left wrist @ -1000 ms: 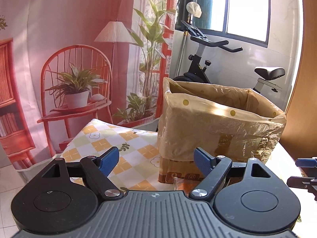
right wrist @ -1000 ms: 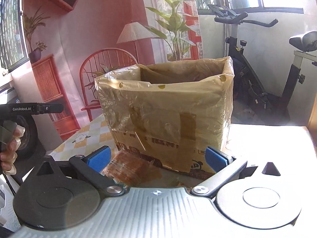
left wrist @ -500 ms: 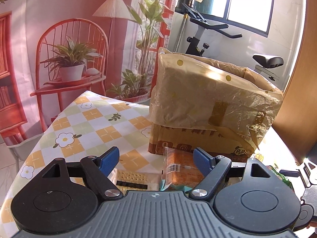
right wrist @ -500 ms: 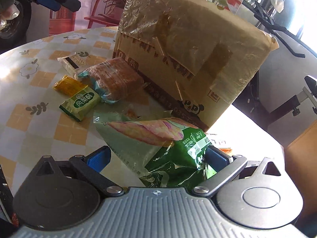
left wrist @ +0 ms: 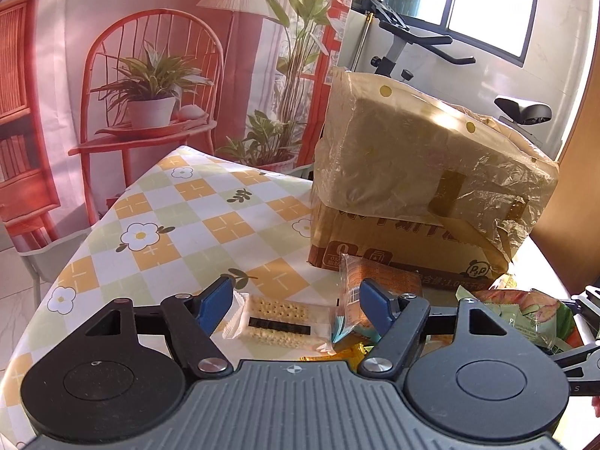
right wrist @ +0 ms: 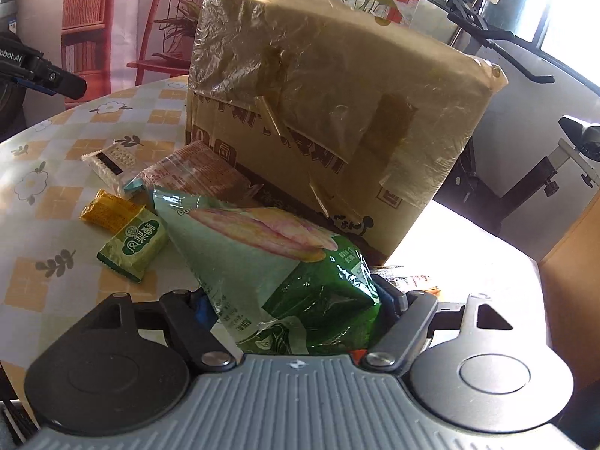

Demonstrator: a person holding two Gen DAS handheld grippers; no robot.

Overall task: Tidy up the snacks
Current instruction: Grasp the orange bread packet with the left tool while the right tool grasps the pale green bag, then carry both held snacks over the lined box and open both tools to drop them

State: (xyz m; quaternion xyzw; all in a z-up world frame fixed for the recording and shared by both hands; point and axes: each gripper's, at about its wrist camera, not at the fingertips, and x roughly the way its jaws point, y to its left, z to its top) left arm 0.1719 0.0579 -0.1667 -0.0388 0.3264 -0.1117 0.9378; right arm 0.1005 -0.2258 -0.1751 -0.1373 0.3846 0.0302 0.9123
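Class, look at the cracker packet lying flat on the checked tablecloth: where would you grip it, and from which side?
Grip the cracker packet across its short width at the middle, coming down from above and the near side. It lies flat, long and thin; the orange packet crowds one end, so gripping along its length looks harder.

The crinkled green plastic snack bag (right wrist: 300, 270) covers both blue pads of the right gripper (right wrist: 296, 307), so whether they press on it cannot be told, though it seems so. The plastic-lined brown cardboard box (left wrist: 420, 172) shows only outer walls; its inside is hidden. The left gripper (left wrist: 296, 307) body hides the near tabletop (left wrist: 157, 221), and the small gold-wrapped snack (left wrist: 337, 352) barely shows there.
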